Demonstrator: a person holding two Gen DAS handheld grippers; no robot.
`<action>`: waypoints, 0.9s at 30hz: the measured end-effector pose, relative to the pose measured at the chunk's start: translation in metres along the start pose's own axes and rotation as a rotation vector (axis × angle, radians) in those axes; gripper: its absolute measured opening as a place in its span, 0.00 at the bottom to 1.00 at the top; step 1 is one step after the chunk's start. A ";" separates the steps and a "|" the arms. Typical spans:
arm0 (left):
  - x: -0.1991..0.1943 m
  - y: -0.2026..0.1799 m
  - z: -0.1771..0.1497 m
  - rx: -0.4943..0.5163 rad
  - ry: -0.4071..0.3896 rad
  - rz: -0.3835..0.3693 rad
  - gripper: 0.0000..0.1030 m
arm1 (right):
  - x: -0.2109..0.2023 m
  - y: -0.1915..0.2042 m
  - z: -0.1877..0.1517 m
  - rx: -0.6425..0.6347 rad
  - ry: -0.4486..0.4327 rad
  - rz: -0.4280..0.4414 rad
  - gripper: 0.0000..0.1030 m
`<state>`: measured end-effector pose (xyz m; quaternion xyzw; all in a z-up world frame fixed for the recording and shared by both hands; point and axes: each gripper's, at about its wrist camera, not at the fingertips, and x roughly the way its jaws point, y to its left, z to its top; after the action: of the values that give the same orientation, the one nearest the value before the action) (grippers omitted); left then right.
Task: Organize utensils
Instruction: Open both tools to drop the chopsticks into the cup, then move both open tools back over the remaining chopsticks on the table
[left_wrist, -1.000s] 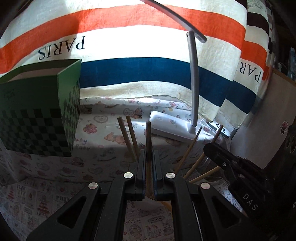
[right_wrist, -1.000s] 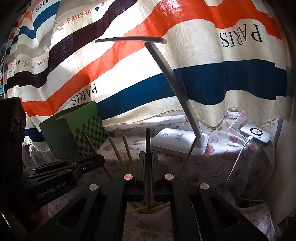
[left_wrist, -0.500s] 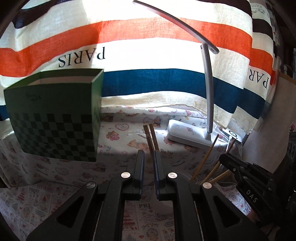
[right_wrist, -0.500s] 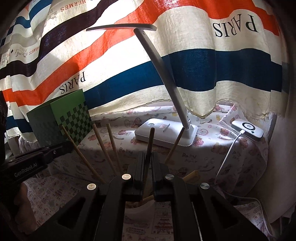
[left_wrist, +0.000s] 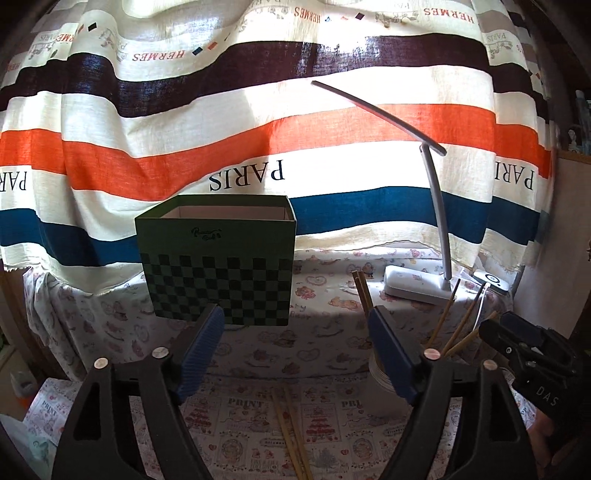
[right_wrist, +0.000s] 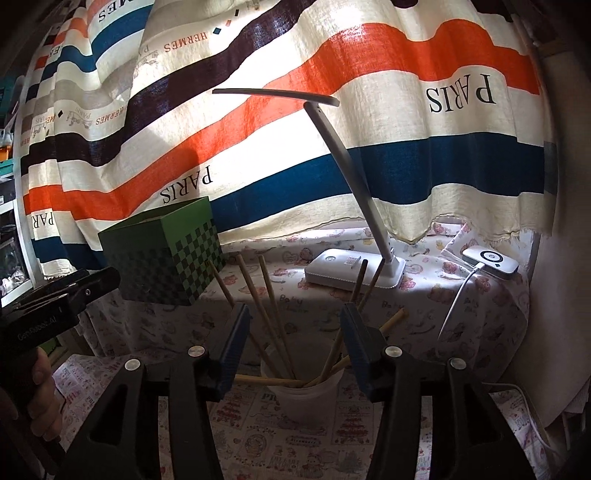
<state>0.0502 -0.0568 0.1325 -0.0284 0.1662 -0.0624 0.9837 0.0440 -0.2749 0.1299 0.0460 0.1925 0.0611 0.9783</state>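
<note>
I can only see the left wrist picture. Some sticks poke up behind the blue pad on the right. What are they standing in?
Observer: A white cup. The chopsticks fan out of it at angles.
Operator: Is the other pair of tongs gripping one?
Observer: No. The right tongs are open and empty, one finger on either side of the fanned chopsticks.
Operator: And who carries my camera?
Observer: A person. Their bare left hand shows at the picture's left edge, wrapped round a black handle.

Chopsticks (left_wrist: 291, 435) cut off by bottom edge
</note>
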 end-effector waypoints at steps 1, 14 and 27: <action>-0.007 0.002 -0.003 -0.005 -0.011 -0.008 0.83 | -0.006 0.003 -0.005 0.014 -0.011 0.012 0.56; -0.036 0.062 -0.051 -0.044 -0.062 0.148 1.00 | -0.008 0.031 -0.046 0.103 0.023 0.125 0.80; 0.009 0.085 -0.099 -0.168 0.046 0.118 1.00 | 0.050 0.045 -0.101 0.118 0.249 0.078 0.80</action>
<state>0.0352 0.0226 0.0297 -0.0994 0.1945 0.0091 0.9758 0.0468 -0.2171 0.0236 0.1027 0.3139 0.0927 0.9393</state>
